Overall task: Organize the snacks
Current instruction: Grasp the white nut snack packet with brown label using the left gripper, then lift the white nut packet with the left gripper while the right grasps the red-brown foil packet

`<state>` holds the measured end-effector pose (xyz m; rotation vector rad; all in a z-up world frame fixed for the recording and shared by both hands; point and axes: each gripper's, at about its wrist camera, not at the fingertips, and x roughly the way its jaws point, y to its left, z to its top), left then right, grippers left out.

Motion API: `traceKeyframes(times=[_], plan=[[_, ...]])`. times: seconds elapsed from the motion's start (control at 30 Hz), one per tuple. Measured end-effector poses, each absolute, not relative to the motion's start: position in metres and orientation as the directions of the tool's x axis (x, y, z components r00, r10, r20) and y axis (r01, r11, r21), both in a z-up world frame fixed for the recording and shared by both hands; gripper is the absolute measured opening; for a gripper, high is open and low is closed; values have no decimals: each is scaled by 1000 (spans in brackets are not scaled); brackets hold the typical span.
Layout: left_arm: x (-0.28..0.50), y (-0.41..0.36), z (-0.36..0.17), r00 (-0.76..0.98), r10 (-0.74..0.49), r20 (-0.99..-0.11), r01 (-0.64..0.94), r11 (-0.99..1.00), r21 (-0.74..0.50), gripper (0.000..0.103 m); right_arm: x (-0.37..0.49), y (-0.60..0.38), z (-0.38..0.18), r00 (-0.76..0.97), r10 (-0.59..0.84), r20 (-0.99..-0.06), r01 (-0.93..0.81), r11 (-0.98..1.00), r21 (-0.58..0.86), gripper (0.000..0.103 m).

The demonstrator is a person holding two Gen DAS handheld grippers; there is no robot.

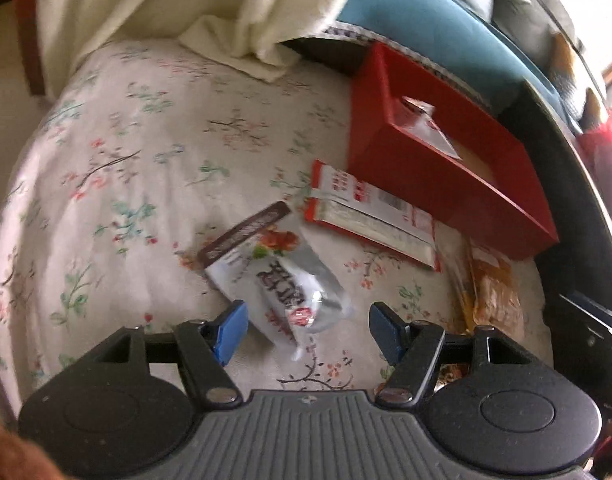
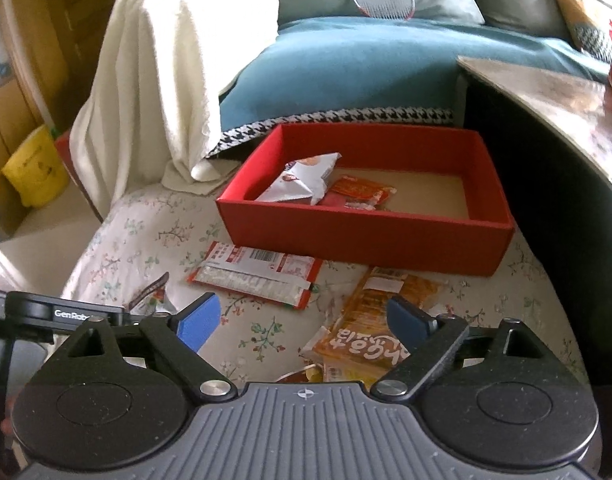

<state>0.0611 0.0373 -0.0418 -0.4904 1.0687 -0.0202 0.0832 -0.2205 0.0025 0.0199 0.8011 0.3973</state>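
Snacks partly boxed, three still loose on my floral cloth.

The red box (image 2: 366,236), mid-frame, holds two packets; silver packet (image 1: 282,280), red-white packet (image 2: 258,276) and orange packet (image 2: 370,332) remain outside. My left gripper (image 1: 306,328) and right gripper (image 2: 302,320) gape empty.

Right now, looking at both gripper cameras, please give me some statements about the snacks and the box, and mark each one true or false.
1. The red box holds some snack packets. True.
2. The left gripper is clamped on the silver packet. False: its jaws stand open and the packet lies loose on the floral cloth.
3. The orange packet lies inside the box. False: it lies on the cloth in front of it.
4. The right gripper holds nothing. True.
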Motion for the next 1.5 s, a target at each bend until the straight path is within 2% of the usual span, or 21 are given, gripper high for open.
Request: traceKeyframes(times=[0.13,0.4,0.6,0.67,0.7,0.73,0.8,0.83,0.97,1.0,1.1,1.3,1.43,1.5], plan=[[70,39,-49,442,-202,-874,-296,887,-355,60,83,-225,4,618,372,-693,-338,921,192,95],[96,10,-50,446,-167,-879,-370,860,-351,67,79,-238,14,635,401,-660,-335,913,233,97],[104,-19,-53,469,-32,-883,-331,920,-210,67,80,-246,16,645,392,-656,-315,918,239,97],[108,-28,-55,479,12,-878,-288,947,-145,64,81,-249,14,642,382,-665,-301,923,240,97],[111,-33,-56,478,43,-877,-270,958,-100,62,82,-249,14,640,379,-668,-297,924,239,97],[113,-38,-57,478,67,-876,-246,967,-60,55,82,-250,13,639,378,-670,-296,925,240,97],[112,-45,-56,488,85,-869,-169,986,2,52,82,-250,13,637,380,-670,-296,924,243,97],[111,-44,-56,489,71,-870,-144,990,0,48,82,-250,13,636,383,-670,-297,923,245,97],[100,-22,-53,467,42,-883,-117,993,-15,42,82,-247,12,626,392,-674,-308,919,248,95],[95,-16,-52,466,40,-884,-121,992,-19,30,82,-245,11,621,395,-677,-313,917,248,94],[85,10,-47,451,-14,-893,-132,988,-82,26,84,-239,6,594,401,-697,-327,912,246,92],[71,29,-40,474,-65,-878,-84,989,-118,18,89,-229,-14,494,425,-758,-277,904,326,92],[71,31,-38,484,-100,-869,-22,992,-126,16,83,-229,-33,414,499,-761,-176,864,471,93],[77,30,-39,482,-109,-869,-1,992,-125,16,78,-227,-44,379,504,-776,-128,859,495,93]])
